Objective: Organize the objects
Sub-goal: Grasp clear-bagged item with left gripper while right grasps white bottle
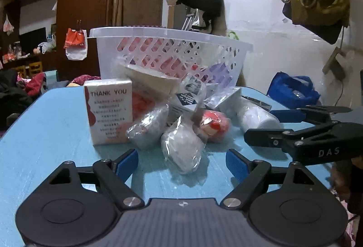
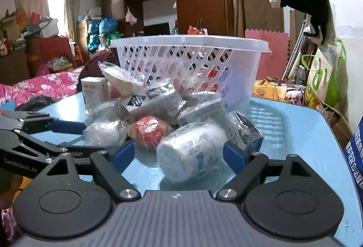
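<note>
Both views are lit dimly and unevenly by cool indoor light. In the right wrist view, daylight is admitted through a curtained window beyond the far left corner of the tabletop, and the pane is blown out to white. Glare is thrown back from the clear plastic wraps at the middle of the tabletop, and a striped patch of light is cast through the basket toward the far right edge. Strong fisheye bending is seen at the borders, where the corners are darkened. The background wardrobe is rendered soft and murky, with fine print left unreadable.
</note>
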### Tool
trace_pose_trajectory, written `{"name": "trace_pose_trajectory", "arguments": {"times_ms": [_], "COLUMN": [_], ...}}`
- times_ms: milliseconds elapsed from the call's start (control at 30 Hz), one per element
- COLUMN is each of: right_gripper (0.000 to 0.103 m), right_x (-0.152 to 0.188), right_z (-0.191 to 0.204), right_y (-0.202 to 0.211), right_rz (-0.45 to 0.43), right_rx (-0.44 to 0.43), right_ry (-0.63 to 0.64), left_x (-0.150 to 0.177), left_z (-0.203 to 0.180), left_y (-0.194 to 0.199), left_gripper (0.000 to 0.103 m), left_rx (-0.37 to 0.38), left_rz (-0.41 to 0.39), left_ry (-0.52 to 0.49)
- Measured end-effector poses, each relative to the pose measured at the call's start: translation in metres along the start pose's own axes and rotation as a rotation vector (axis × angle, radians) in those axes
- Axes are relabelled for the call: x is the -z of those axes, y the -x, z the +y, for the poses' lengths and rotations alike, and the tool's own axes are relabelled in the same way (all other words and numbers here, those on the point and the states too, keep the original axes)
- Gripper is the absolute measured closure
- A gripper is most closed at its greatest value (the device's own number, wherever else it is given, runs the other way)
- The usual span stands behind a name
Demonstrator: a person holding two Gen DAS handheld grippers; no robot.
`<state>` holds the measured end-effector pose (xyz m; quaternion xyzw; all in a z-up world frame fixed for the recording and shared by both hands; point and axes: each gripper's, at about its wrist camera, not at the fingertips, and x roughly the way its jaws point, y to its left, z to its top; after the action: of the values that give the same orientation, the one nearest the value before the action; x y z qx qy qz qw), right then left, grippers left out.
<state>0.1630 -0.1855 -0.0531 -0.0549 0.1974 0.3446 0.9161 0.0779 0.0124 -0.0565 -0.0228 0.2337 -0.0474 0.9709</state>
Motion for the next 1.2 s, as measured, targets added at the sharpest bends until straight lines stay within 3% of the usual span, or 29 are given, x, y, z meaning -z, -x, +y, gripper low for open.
{"name": "trace_pose_trajectory", "arguments": {"times_ms": [67, 200, 333, 433, 833, 1200], "right_gripper": [0.037, 0.045, 0.047, 0.048, 0.051, 0.052], "right_x": [0.004, 0.012, 0.014, 0.015, 0.014, 0.015], "right_z": [-0.001, -0.002, 0.005, 0.007, 0.008, 0.005], "right_y": [0.002, 0.009, 0.011, 0.014, 0.044, 0.048], "right_rz": [-0.007, -0.047, -0.068, -0.086, -0.156, -0.172], "right_rx": [0.014, 0.010, 0.019, 0.025, -0.015, 0.002], "right_ry": [-0.008, -0.016, 0.007, 0.017, 0.004, 0.012], "left_x": [-0.003, -0.001, 0.003, 0.004, 0.009, 0.004], "left_z": [0.000, -0.008, -0.012, -0.016, -0.001, 0.007], "left_y": [-0.002, -0.006, -0.006, -0.004, 0.031, 0.043], "left_gripper": [0.016, 0.016, 0.030, 0.055, 0.056, 0.056], "left_rx": [-0.004, -0.052, -0.106, -0.137, -0.059, -0.017], "left_rz": [0.013, 0.018, 0.009, -0.004, -0.143, -0.180], "left_ry": [0.010, -0.016, -0.017, -0.038, 0.010, 0.029]}}
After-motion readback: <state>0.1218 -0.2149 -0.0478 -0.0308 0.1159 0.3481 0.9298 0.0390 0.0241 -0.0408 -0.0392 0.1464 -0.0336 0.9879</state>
